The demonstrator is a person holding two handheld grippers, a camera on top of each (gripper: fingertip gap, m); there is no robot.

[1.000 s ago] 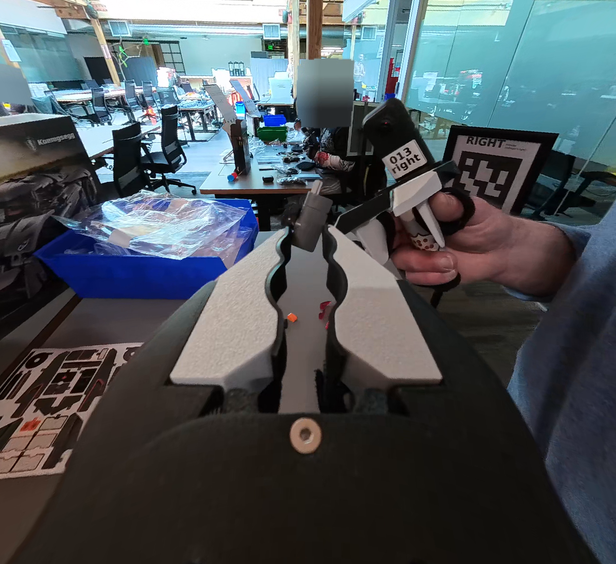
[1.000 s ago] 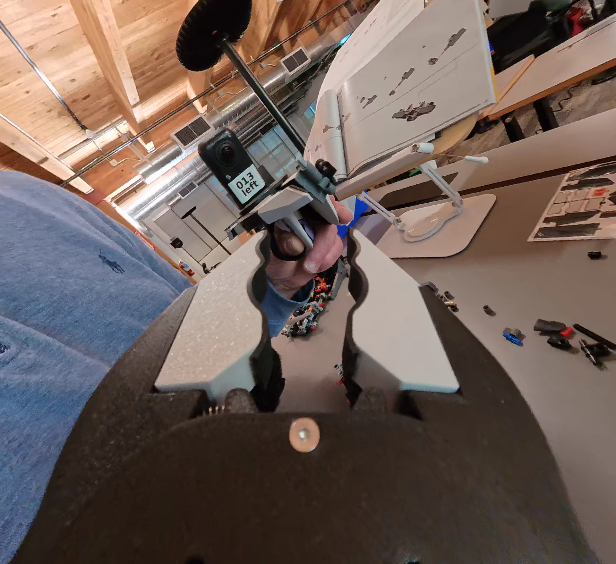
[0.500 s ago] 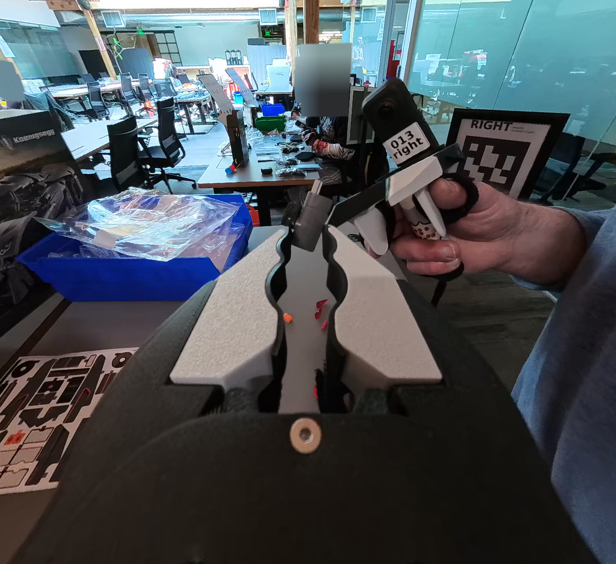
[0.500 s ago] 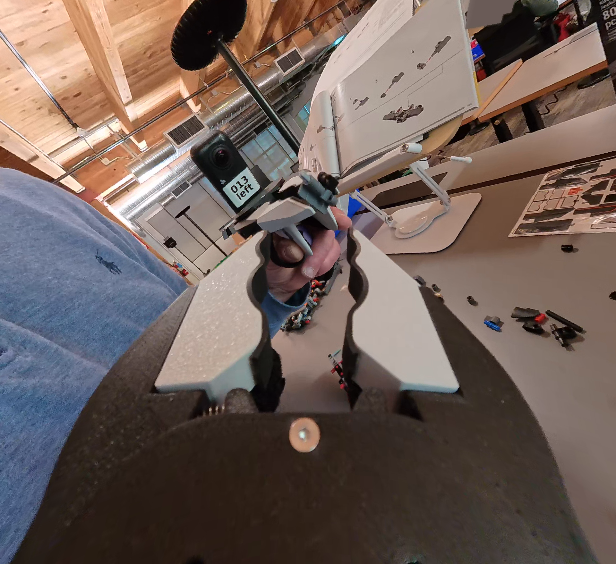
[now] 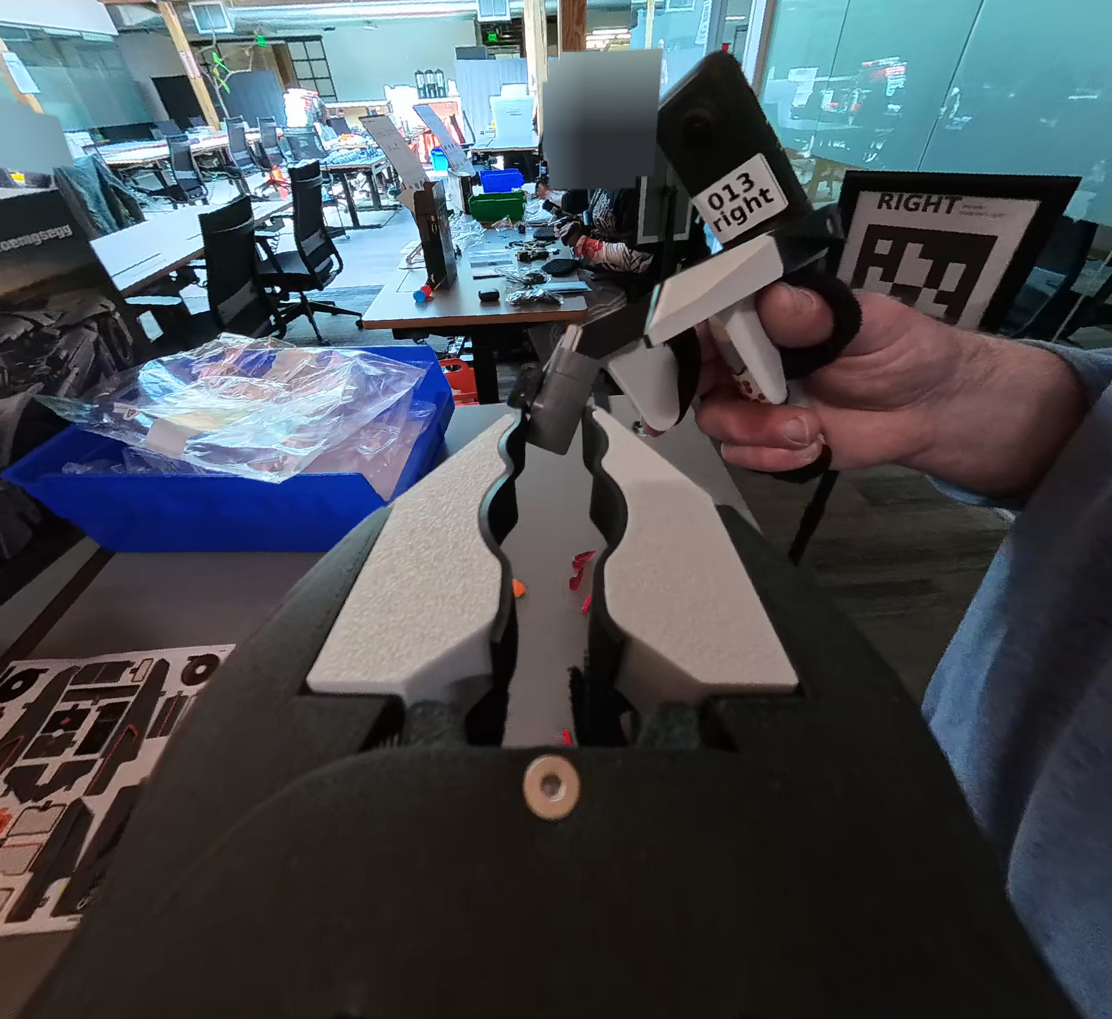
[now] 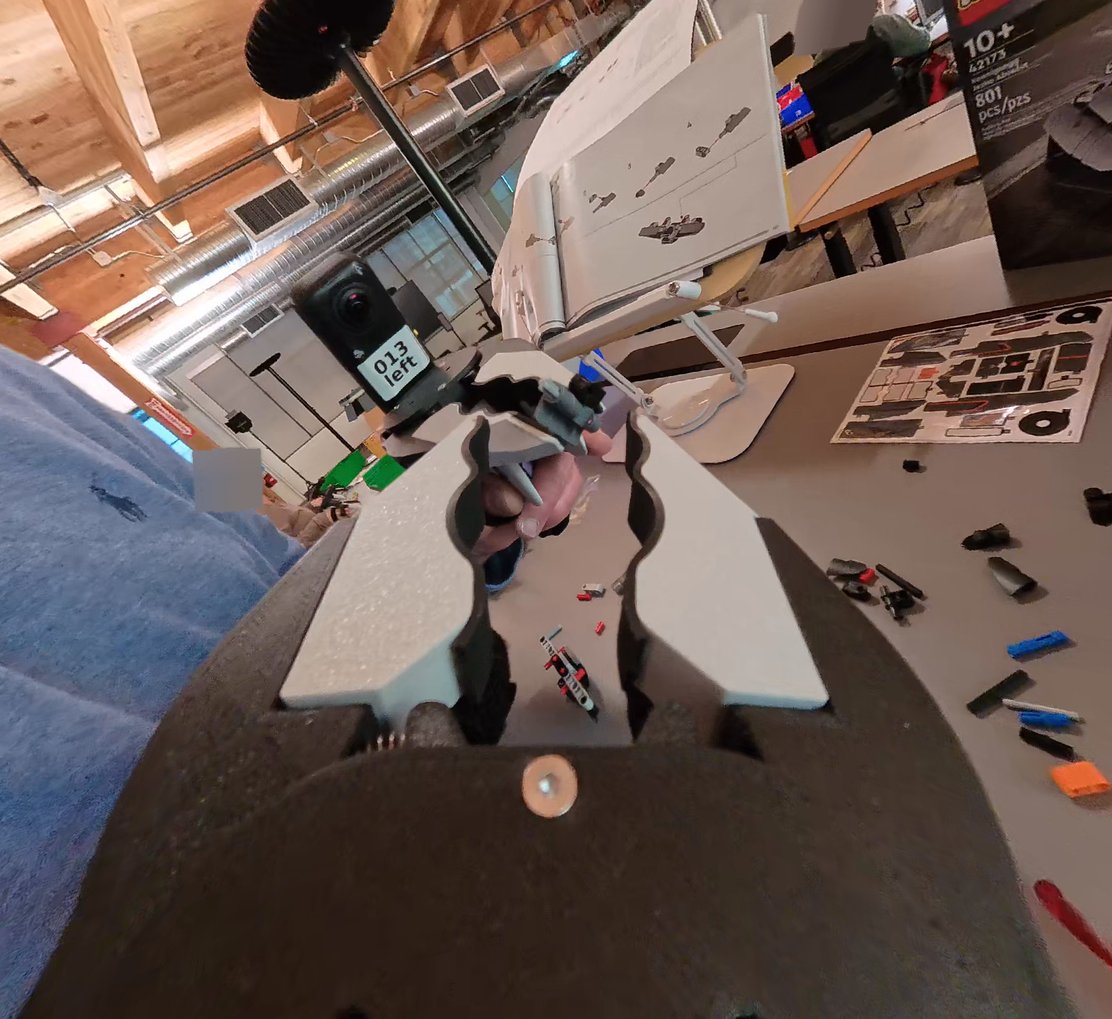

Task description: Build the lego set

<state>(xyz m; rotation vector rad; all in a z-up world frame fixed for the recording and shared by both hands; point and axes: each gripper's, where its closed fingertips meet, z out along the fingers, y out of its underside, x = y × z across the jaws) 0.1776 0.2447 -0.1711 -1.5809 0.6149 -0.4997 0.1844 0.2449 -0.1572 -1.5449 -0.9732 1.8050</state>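
My left gripper (image 5: 552,427) is shut on a small grey lego piece (image 5: 556,406) and holds it in the air above the grey table (image 5: 180,599). In the right wrist view the left gripper (image 6: 559,418) shows with the grey piece (image 6: 562,406) at its tips and a black pin on it. My right gripper (image 6: 553,430) is open and empty, with its tips on either side of that piece. In the left wrist view a hand holds the right gripper (image 5: 580,343), which reaches the top of the grey piece. I cannot tell whether they touch.
A blue bin (image 5: 198,502) of plastic bags stands at the left. A sticker sheet (image 6: 975,382), an instruction booklet on a stand (image 6: 662,195) and the set's box (image 6: 1047,87) are on the table. Loose pieces (image 6: 890,587) and a small assembly (image 6: 565,665) lie below.
My right gripper has moved closer to the grey piece and tilted down, so more of the table shows. The left gripper still holds the piece and has barely moved.
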